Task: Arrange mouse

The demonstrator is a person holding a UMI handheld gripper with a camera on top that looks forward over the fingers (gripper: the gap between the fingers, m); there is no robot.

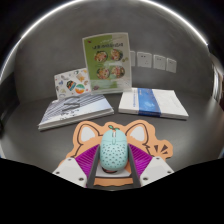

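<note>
Gripper view: dark counter (30, 95) carries a white-and-blue box (153, 102) on the far right and a stack of booklets (76, 111) on the far left. Behind them stand an upright leaflet (106, 60) and a smaller illustrated card (72, 82). An orange fox-shaped mouse pad (112, 136) lies just ahead. Tool (113, 165) is closed on the teal speckled mouse (113, 152), both fingers pressing its sides.
</note>
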